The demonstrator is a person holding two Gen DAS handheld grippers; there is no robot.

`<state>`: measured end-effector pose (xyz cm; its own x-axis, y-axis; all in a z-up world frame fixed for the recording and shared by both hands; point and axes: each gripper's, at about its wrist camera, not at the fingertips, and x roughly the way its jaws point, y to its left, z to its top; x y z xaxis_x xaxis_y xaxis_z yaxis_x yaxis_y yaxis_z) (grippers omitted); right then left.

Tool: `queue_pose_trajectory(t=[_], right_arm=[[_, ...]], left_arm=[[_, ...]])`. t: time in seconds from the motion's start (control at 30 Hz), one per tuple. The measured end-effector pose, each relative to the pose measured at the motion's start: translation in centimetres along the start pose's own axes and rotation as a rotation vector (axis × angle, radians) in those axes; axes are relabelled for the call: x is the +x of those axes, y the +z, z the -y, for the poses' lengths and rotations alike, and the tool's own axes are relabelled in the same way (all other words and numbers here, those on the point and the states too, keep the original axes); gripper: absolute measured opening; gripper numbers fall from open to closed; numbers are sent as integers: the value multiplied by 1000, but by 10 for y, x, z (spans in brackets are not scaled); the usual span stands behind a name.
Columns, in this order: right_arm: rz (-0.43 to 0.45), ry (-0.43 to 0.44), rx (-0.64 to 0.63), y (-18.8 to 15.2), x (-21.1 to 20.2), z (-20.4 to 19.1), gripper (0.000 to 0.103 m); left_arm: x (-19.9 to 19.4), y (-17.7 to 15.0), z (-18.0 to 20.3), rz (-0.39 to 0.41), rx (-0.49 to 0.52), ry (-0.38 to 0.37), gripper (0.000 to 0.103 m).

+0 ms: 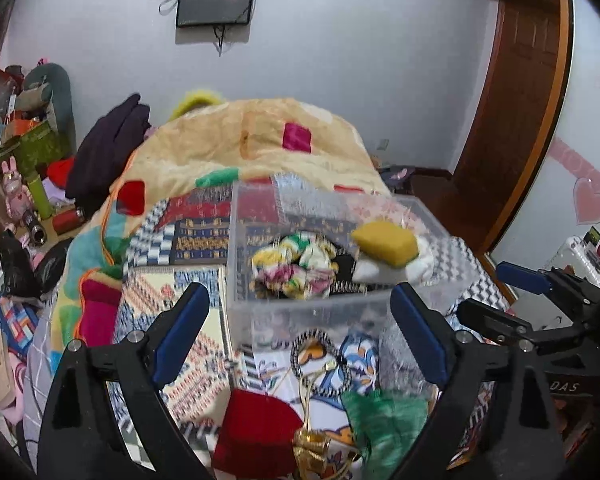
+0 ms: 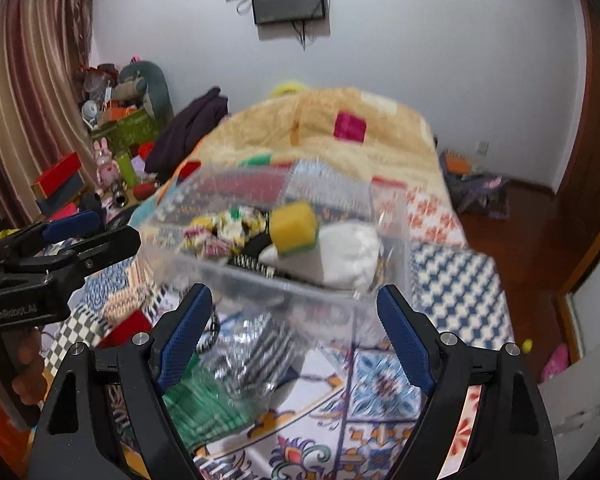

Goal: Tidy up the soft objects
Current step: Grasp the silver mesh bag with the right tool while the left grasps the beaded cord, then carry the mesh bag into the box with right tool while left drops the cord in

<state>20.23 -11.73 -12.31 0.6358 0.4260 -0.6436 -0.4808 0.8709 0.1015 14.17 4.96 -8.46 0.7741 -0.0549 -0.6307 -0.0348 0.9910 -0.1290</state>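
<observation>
My left gripper (image 1: 300, 332) is spread wide with nothing between its blue pads, and at its twelve o'clock sits the clear plastic bin (image 1: 320, 312) on the patterned bedspread (image 1: 188, 344), with a red cloth (image 1: 256, 432) and a green cloth (image 1: 384, 416) lying at six o'clock beneath the fingers. My right gripper (image 2: 296, 332) is also wide and empty, the same bin (image 2: 300, 288) at twelve o'clock. Inside, a yellow sponge (image 1: 386, 243) rests on a white soft piece (image 2: 348, 256), with a multicoloured scrunched fabric (image 1: 296, 268) at its nine o'clock.
</observation>
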Motion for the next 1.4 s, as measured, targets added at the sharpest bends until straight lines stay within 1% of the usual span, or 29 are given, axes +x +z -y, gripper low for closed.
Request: queue_pose_trajectory(t=[0.2,0.27,0.3,0.33,0.37,0.4,0.47,0.5,0.53,0.57,0.6,0.67,0.73,0.77,0.83,0.87,0.93,1.0,1.17,1.33,1.4], right_arm=[[-98,48,17,-19,26,-1,82],[-120,56,15,-24,32,-2,79],[-132,60,14,-26,35,-3,75],[-144,65,12,-28,38,-4,73],[-162,71,8,-30,42,-6,69],[-172,74,6,-32,44,-7,65],[-191,90,7,-34,47,-9,61],[-196,98,9,-35,48,-9,58],[-199,103,11,-35,49,-9,57],[-201,108,11,-36,49,-9,53],[-202,116,12,-36,49,-9,50],[-204,124,13,-36,49,-8,43],[-202,129,11,-37,48,-8,36],[-202,132,12,-38,48,-8,32],[-197,132,10,-38,47,-8,28],[-194,129,8,-38,46,-8,26],[-184,129,6,-38,43,-9,23],[-171,130,6,-37,40,-9,21],[-123,129,6,-32,26,-6,20],[-66,128,7,-23,10,-5,20],[-49,123,8,-20,6,-5,20]], left_arm=[[28,-22,-3,-88,0,21,92],[36,-27,-5,-114,-5,20,83],[41,-30,-7,-130,-9,20,81],[45,-32,-8,-142,-12,20,77],[49,-34,-9,-153,-14,20,73],[52,-36,-10,-163,-16,20,71],[59,-39,-11,-183,-19,16,63],[62,-41,-11,-195,-18,15,60],[65,-42,-11,-203,-17,16,56],[69,-44,-10,-214,-15,17,51],[72,-46,-10,-225,-14,16,49],[78,-48,-9,-243,-14,17,40],[78,-47,-6,-238,-7,23,37],[79,-47,-6,-242,-7,17,34],[80,-48,-3,-241,6,34,28],[81,-48,-1,-242,14,36,21],[80,-48,0,-242,21,34,10],[79,-49,1,-237,15,30,6],[71,-48,-4,-215,-3,14,5],[52,-43,-6,-165,-18,-10,5],[44,-37,-9,-136,-19,-17,5]])
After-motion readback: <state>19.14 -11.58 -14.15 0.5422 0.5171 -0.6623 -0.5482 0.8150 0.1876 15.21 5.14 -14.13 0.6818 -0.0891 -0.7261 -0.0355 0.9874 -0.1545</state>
